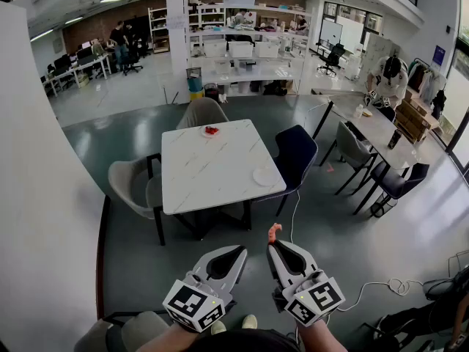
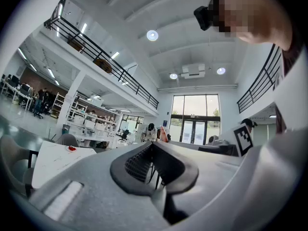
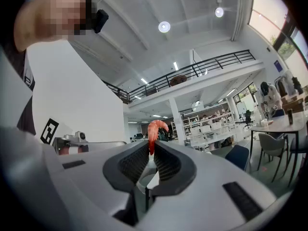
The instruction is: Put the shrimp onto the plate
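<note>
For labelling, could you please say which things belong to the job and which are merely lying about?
Job: shrimp, right gripper shut on it, empty plate, plate holding something red, table.
Lying about: left gripper (shut, empty), chairs, floor cable.

Left claw (image 1: 238,250): pale grey moulded shell, two tapered jaws lined with black ribbed pads (image 2: 139,163). The left marker cube (image 1: 194,306) at its rear is white with black squares.
Right claw (image 1: 272,245): same grey shell and black ribbed lining, with the right marker cube (image 1: 316,300) at its rear.
Person: dark top (image 1: 242,340), light shoe (image 1: 250,320).
</note>
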`<state>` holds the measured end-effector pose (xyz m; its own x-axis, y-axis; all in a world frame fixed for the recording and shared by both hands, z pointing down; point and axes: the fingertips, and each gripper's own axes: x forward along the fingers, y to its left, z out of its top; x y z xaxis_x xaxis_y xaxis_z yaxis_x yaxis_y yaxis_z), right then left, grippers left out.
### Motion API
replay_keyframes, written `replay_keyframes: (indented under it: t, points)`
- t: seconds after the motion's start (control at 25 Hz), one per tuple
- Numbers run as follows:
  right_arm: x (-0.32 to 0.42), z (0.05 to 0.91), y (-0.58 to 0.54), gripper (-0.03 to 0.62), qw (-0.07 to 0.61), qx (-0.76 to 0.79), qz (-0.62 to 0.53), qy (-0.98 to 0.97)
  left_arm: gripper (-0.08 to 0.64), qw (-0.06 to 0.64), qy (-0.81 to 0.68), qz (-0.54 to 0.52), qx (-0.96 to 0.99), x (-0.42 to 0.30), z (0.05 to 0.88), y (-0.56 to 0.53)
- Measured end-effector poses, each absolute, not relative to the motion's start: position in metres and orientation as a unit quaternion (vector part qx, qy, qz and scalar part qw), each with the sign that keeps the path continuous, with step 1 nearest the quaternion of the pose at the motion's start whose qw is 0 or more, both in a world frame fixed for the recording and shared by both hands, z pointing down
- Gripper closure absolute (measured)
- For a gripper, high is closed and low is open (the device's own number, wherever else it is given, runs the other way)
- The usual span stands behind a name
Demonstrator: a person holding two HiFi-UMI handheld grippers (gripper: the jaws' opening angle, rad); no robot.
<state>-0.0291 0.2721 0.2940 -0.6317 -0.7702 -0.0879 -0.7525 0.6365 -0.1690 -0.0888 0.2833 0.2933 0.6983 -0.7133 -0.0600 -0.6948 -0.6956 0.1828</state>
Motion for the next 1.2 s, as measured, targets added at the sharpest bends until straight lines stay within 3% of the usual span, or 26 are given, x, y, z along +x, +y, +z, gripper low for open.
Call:
replay_keyframes:
  t: [1.2]
  points:
    - [0.027,0.305,0.265,0.554,0.123,-0.413,-0.096,0.897,0.552,0.087,-0.39,-0.049,0.915,-0.045,0.309,0.273]
